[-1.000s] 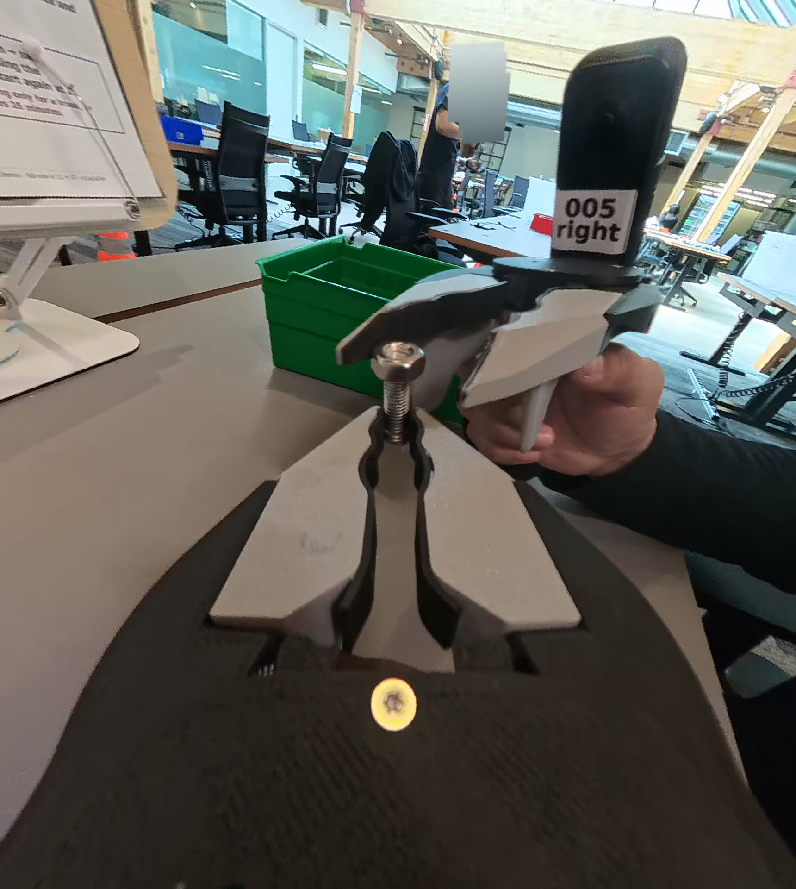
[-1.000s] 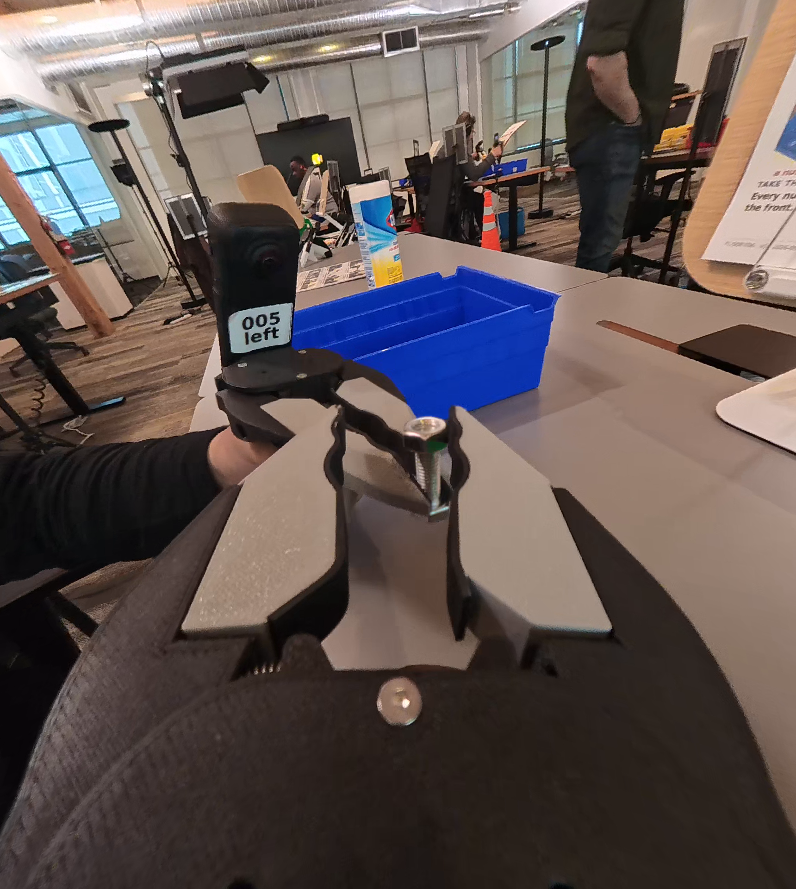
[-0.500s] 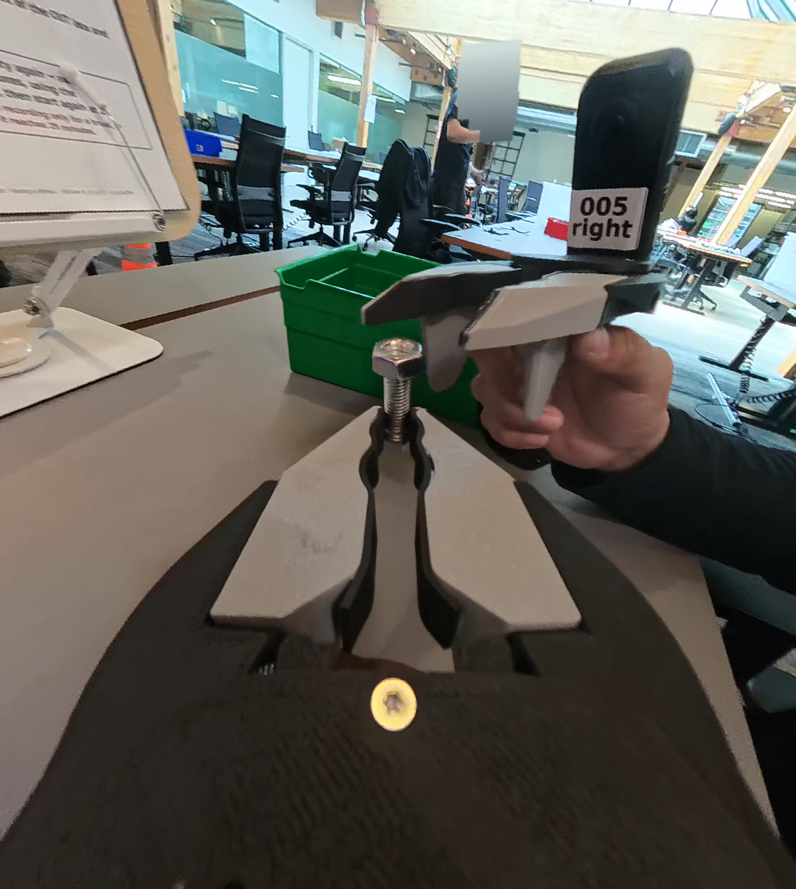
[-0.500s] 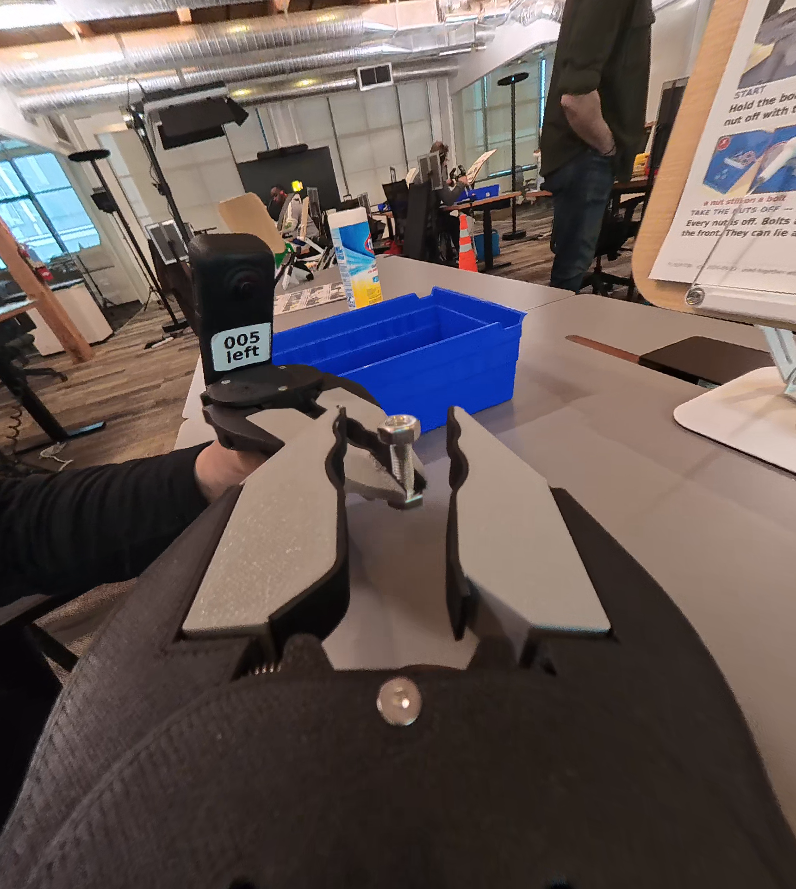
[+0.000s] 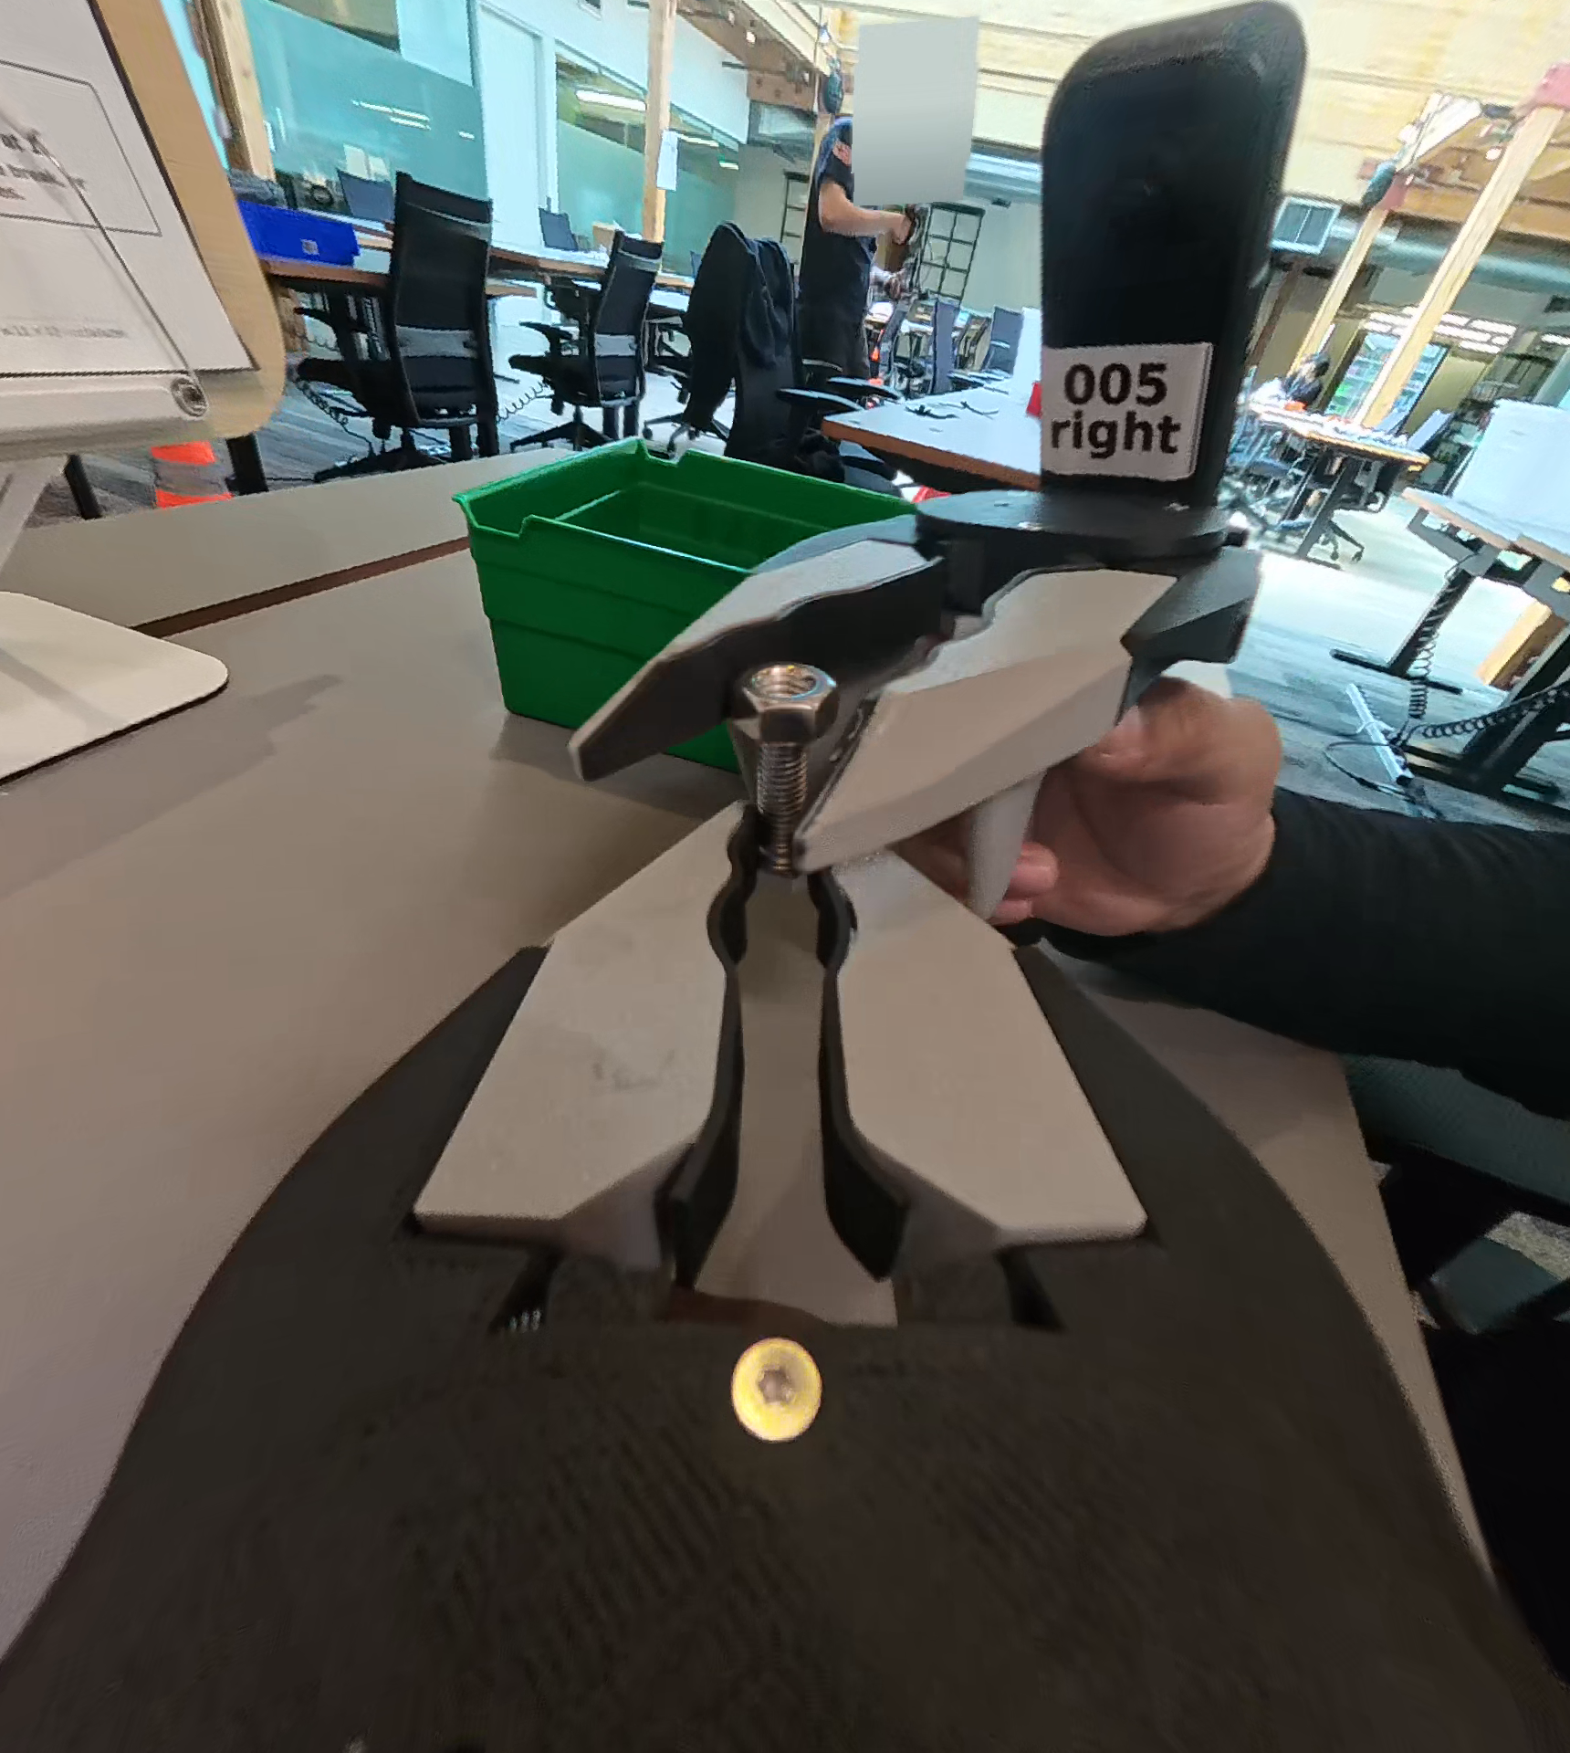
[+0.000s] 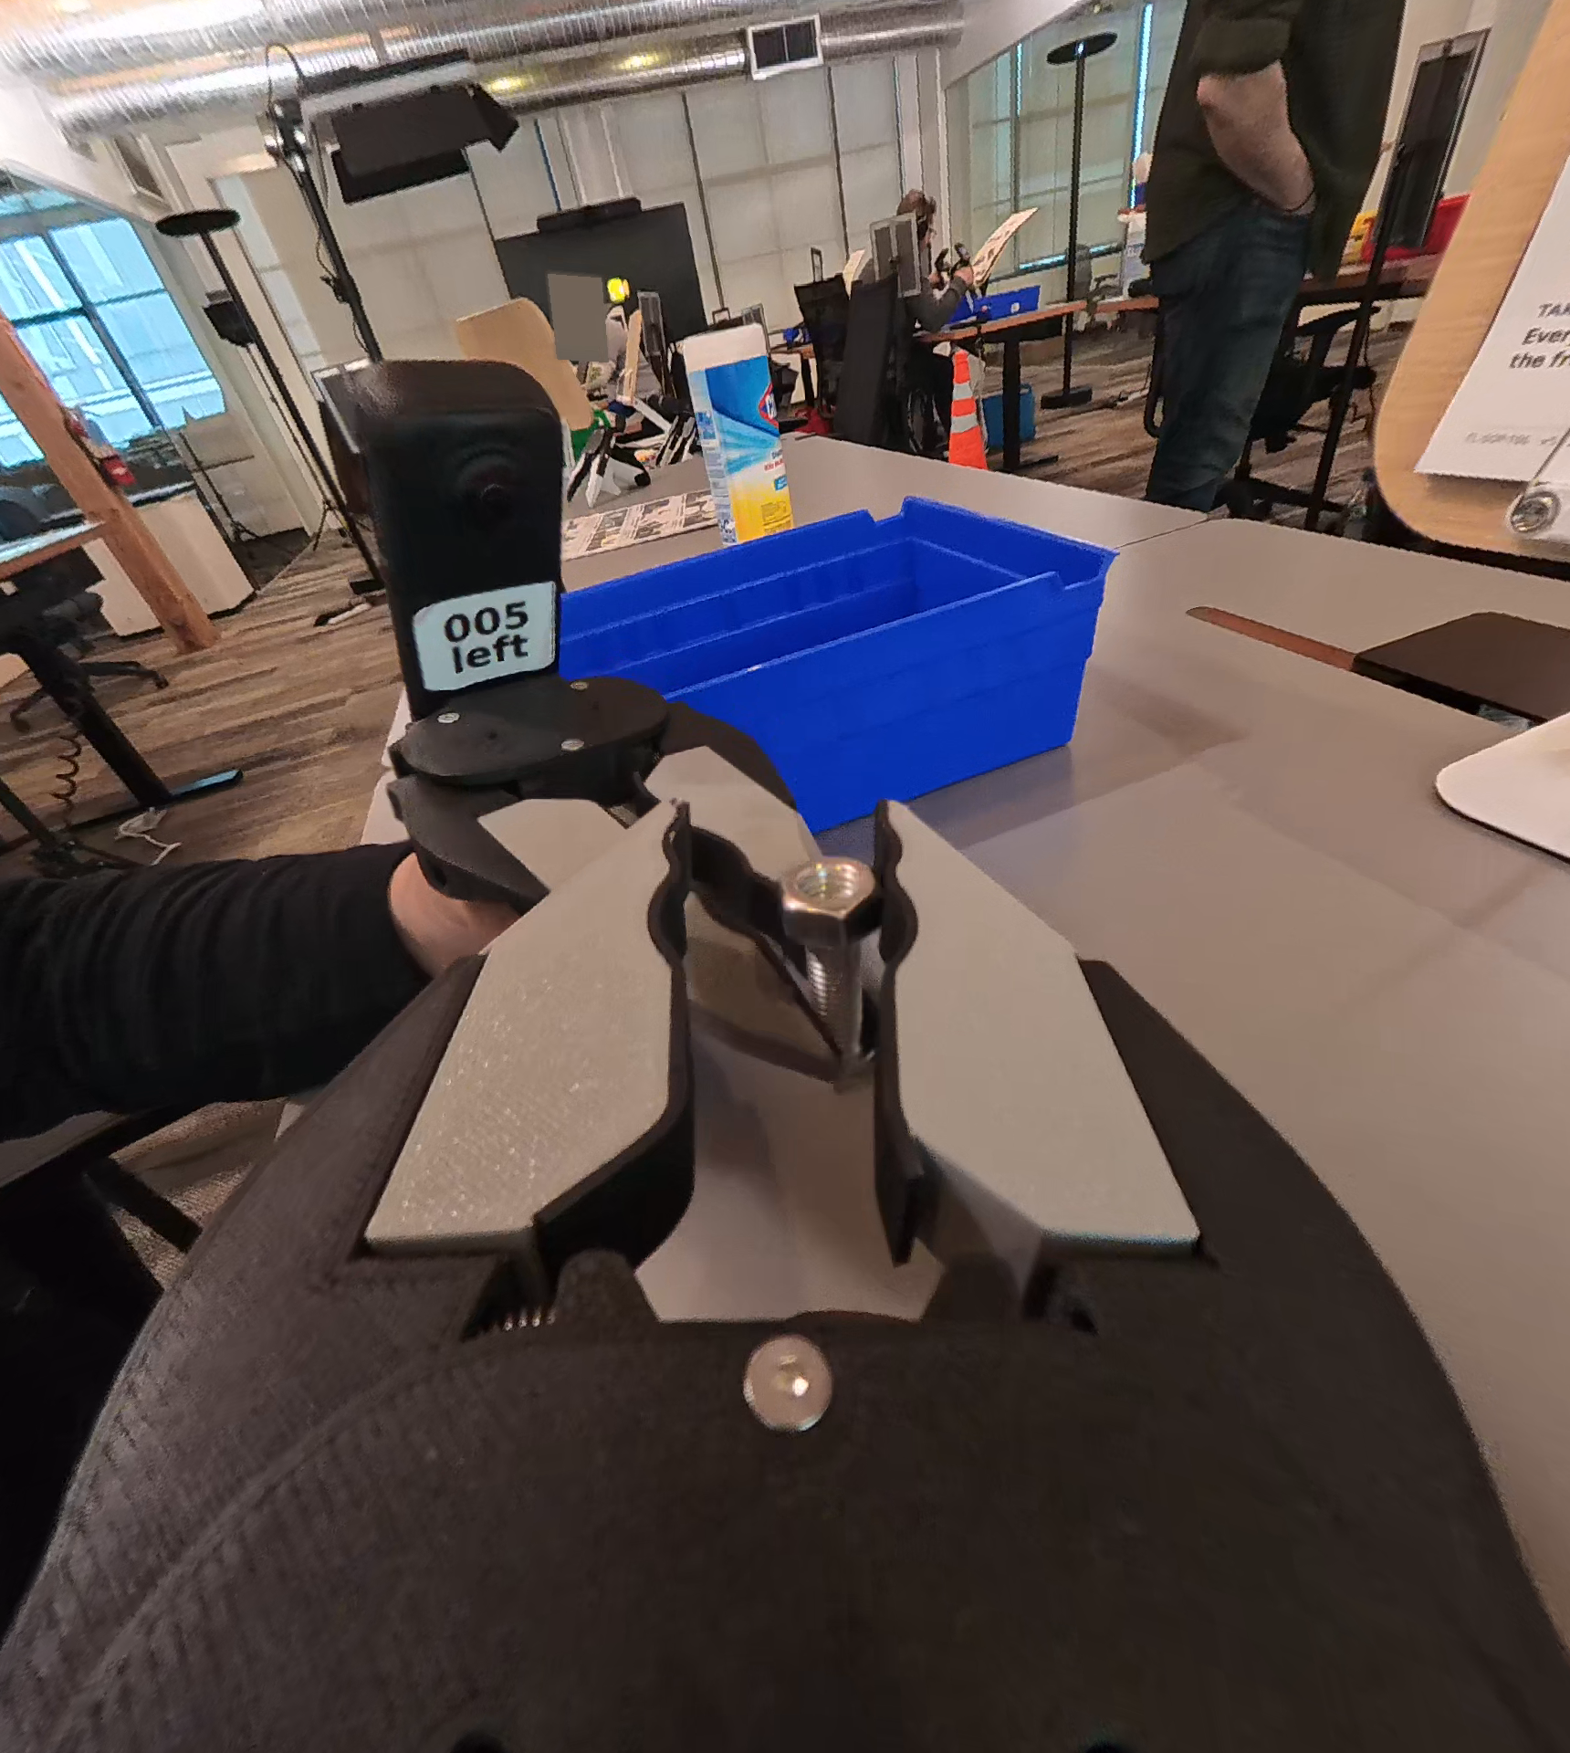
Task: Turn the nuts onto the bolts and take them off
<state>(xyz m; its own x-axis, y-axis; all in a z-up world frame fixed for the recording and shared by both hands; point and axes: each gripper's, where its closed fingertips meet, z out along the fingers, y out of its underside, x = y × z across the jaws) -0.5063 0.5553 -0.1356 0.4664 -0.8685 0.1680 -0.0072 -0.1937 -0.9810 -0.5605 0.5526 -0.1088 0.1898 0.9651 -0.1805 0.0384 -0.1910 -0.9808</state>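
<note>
the bolt stands upright near the middle of the left wrist view, a bright steel shaft with clear threads, clamped low down between the fingertips of the left tool, whose grey fingers are drawn together on it. at its top sits a hexagonal nut, shiny silver with flat faces, its threaded hole showing from above. the right tool comes in from the right of that frame, held by a hand in a black sleeve, and its two grey fingers lie on either side of the nut with a gap between them; they are apart, and only the nearer finger seems close to the nut. in the right wrist view the same nut appears just right of centre, resting against the inner black edge of the right-hand finger of the right tool, while the other finger stands clear of it. below the nut the bolt runs down into the tip of the left tool, which reaches in from the left of the frame. a green bin sits on the grey tabletop behind the bolt in the left wrist view, upper centre. a blue bin sits on the tabletop in the upper middle of the right wrist view. whether either bin holds anything cannot be told.
</note>
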